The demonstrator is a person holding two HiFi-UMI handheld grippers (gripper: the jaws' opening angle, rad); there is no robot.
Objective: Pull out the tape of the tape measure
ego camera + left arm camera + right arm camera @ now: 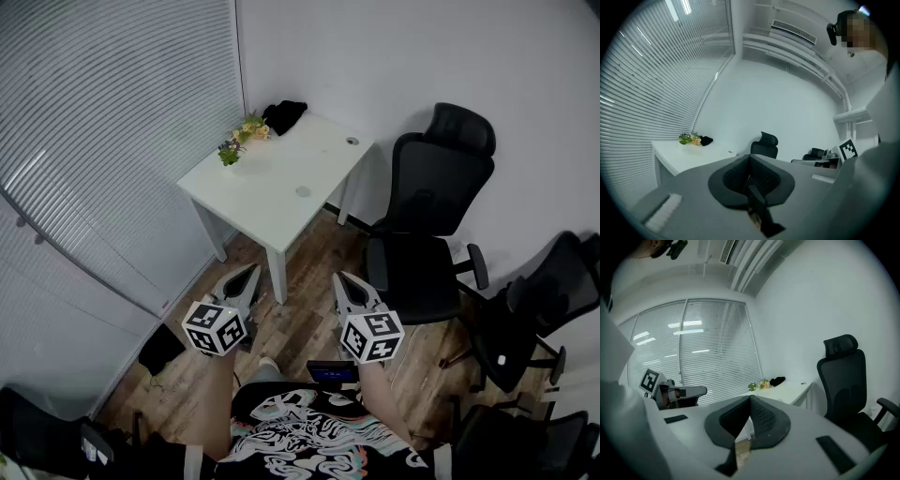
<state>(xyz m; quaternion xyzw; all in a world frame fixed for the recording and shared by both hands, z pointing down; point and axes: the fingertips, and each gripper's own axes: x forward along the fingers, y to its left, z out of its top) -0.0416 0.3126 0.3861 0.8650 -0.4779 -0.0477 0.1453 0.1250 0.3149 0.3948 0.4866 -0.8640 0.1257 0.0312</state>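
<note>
No tape measure can be told for sure. A white table (265, 211) stands ahead; on it lie a small pale round thing (302, 191) and a small dark round thing (352, 141). My left gripper (249, 272) and right gripper (340, 279) are held side by side over the wood floor, short of the table and pointing toward it. Both are shut and hold nothing. The left gripper view shows its jaws (750, 157) closed, with the table (675, 155) far off to the left. In the right gripper view, the jaws (750, 398) are closed too.
A small bunch of flowers (242, 137) and a black bundle (284, 114) sit at the table's far corner. A black office chair (431, 211) stands right of the table, with more chairs (539, 314) further right. Window blinds (103, 131) line the left wall.
</note>
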